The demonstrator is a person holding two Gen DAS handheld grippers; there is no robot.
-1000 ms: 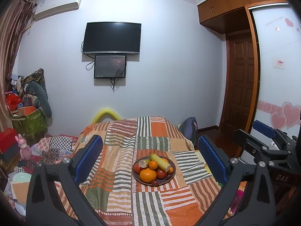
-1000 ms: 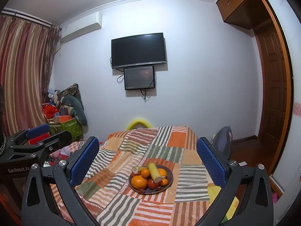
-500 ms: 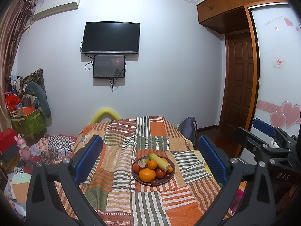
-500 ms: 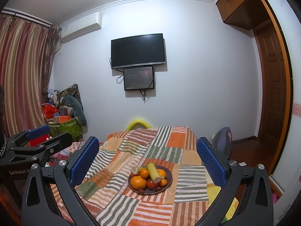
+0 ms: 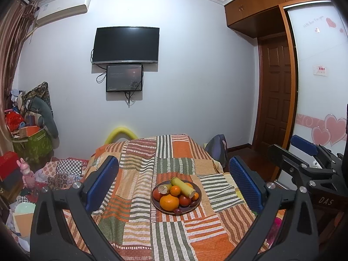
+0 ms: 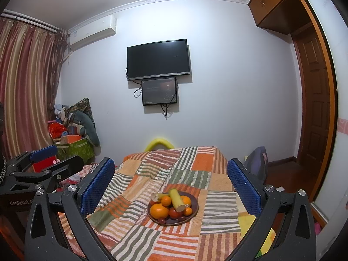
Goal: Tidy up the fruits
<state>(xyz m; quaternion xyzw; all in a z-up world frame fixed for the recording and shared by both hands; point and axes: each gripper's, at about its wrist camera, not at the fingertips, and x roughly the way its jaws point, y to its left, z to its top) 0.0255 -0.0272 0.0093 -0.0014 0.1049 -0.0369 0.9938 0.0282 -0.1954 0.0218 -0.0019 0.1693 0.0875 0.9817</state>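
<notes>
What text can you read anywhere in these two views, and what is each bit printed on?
"DAS": white letters on the black body of the right gripper, seen from the left wrist.
"GenRobot.A", cut off by a gripper frame: on the body of the left gripper, seen from the right wrist.
Unreadable: the small card and script on the wardrobe door, the air conditioner's label, and the brand on the TV's lower edge.

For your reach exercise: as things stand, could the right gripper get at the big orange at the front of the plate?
Probably yes. The right gripper is open and empty, the big orange sits at the plate's near edge, and only bare striped blanket lies between. It is not close yet.
</notes>
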